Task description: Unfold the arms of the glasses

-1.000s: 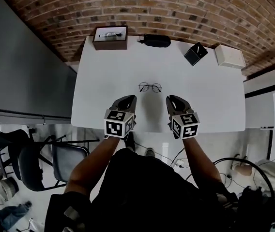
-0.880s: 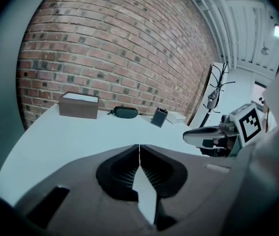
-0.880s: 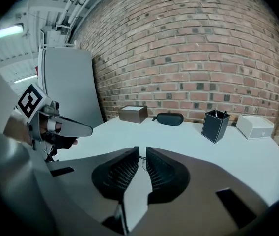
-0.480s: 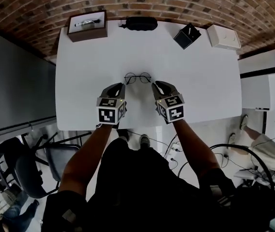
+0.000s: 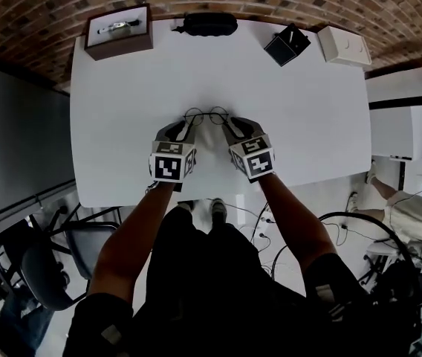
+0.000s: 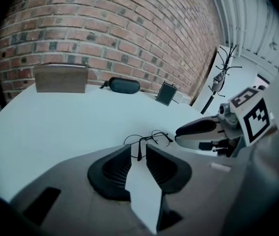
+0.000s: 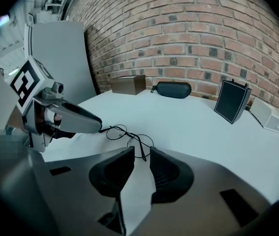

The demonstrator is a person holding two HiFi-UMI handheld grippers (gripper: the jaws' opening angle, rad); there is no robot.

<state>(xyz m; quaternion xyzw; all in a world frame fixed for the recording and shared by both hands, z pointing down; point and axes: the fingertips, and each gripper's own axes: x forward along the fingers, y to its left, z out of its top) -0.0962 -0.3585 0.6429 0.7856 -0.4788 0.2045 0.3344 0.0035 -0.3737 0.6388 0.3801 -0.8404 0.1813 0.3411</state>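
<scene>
Thin round wire-framed glasses point(image 5: 206, 114) lie on the white table point(image 5: 307, 125), just ahead of both grippers. My left gripper point(image 5: 185, 128) is at their left side and my right gripper point(image 5: 226, 128) at their right. In the left gripper view the jaws point(image 6: 138, 155) are opening, and the tip of a glasses arm point(image 6: 138, 154) lies in the gap, not pressed. In the right gripper view the jaws point(image 7: 142, 155) are opening too, with the other arm tip point(image 7: 143, 154) between them. The lenses point(image 7: 125, 132) sit just beyond.
Along the table's far edge by the brick wall stand a brown box point(image 5: 118, 30), a black glasses case point(image 5: 209, 24), a small black box point(image 5: 286, 45) and a white box point(image 5: 345, 47). A chair point(image 5: 40, 274) stands below the near edge at the left.
Both grippers have come forward and down from the table's near edge to the glasses. Their jaws, shut before, now stand apart.
</scene>
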